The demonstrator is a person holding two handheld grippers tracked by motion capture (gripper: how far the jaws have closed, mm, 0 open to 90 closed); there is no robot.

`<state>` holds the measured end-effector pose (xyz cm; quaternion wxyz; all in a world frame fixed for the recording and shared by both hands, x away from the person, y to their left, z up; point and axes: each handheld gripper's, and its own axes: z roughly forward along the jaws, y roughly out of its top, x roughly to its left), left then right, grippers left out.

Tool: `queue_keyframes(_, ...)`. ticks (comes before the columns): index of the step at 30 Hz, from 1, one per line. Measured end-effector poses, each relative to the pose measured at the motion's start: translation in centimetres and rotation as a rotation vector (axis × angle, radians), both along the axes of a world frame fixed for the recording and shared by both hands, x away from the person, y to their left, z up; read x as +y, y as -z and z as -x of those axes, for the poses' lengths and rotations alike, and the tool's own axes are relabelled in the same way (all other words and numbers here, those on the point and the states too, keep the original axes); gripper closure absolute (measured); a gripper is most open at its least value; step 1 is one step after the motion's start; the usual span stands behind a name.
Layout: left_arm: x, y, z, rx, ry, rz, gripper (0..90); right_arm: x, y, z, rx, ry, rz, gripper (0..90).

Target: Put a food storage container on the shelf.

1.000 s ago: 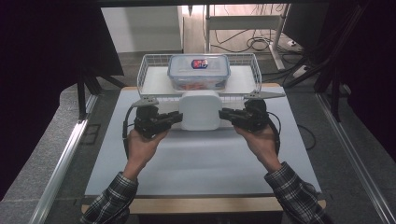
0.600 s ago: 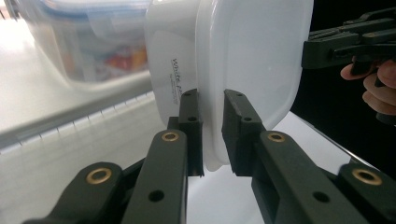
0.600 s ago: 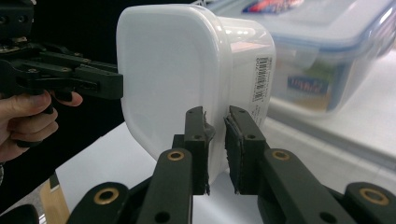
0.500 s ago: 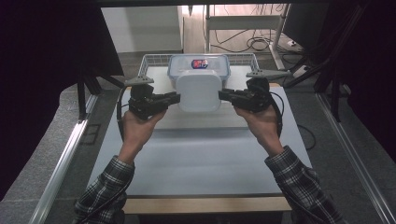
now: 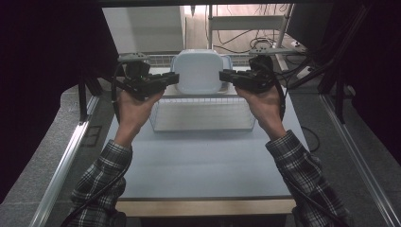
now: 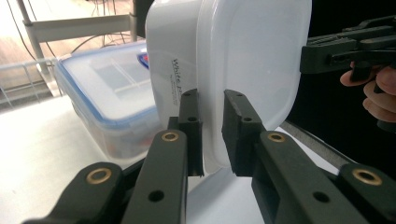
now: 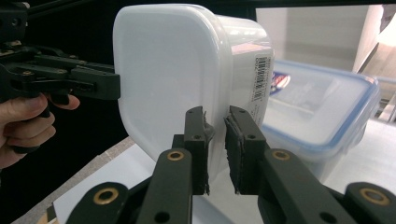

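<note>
A white plastic container [image 5: 197,72] with its lid on hangs in the air, tipped on edge, between my two grippers. My left gripper [image 5: 172,78] is shut on its left rim, and its pads pinch that rim [image 6: 212,135]. My right gripper [image 5: 224,75] is shut on the opposite rim, which sits between its pads [image 7: 215,149]. Behind and below stands a clear container with a blue-rimmed lid [image 6: 107,102] [image 7: 322,107]; in the high view the white container mostly hides it. Each gripper view also shows the other hand's gripper [image 6: 345,51] [image 7: 70,84] at the far rim.
A wire basket [image 5: 203,116] sits on the pale table [image 5: 198,165] under the lifted container. Metal shelving with cables [image 5: 246,28] stands behind the table. Metal rails [image 5: 61,165] run along both sides, and the table's wooden front edge [image 5: 203,205] is near the person.
Both hands have risen together and carried the white container up from the table in front of the basket to above it. Both grips stayed shut on the rims.
</note>
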<state>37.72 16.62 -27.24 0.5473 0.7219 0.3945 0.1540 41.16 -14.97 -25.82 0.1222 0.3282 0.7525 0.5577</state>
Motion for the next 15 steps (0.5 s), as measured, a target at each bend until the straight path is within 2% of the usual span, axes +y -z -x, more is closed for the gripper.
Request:
queue_keyframes(4, 0.4, -0.6, -1.2, 0.008, 0.013, 0.027, 78.7, 0.1, -0.5, -0.8, 0.015, 0.002, -0.017, 78.6)
queue_keyframes(9, 0.2, -1.3, -2.5, 0.023, 0.006, 0.026, 78.7, 0.2, -0.9, -2.3, 0.032, 0.023, -0.022, 78.1)
queue_keyframes(15, 0.0, -1.2, -3.8, 0.043, 0.002, 0.03, 78.3, 0.3, -1.0, -3.3, 0.041, 0.041, -0.015, 77.6)
